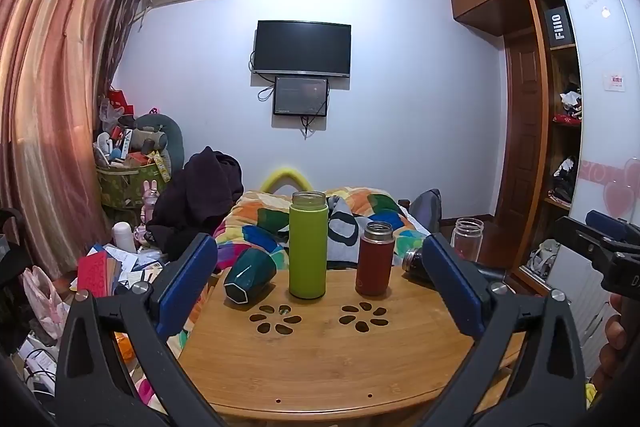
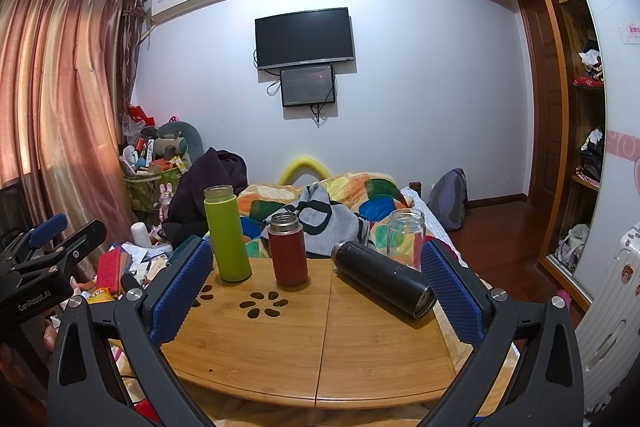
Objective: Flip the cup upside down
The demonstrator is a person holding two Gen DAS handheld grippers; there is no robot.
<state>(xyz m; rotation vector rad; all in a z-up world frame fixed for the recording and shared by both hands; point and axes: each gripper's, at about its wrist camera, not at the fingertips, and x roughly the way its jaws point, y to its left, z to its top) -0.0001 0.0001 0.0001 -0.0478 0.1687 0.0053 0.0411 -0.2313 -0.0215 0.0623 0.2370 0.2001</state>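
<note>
A green bottle (image 1: 308,245) and a red flask (image 1: 374,259) stand upright, mouths up, on the wooden table (image 1: 320,359). A dark green faceted cup (image 1: 250,273) lies on its side at the table's left. A black flask (image 2: 384,277) lies on its side at the right, and a clear glass jar (image 2: 405,237) stands behind it. My left gripper (image 1: 320,281) is open and empty above the table's near half. My right gripper (image 2: 316,287) is open and empty too, with the black flask just inside its right finger (image 2: 454,297). The green bottle (image 2: 226,235) and red flask (image 2: 287,249) also show in the right wrist view.
A bed with a colourful quilt (image 1: 360,211) lies behind the table. Clutter, papers and a green basket (image 1: 128,183) fill the left side. A wardrobe (image 1: 560,107) stands on the right, a white suitcase (image 2: 612,311) near it. The table has petal-shaped cut-outs (image 1: 276,319).
</note>
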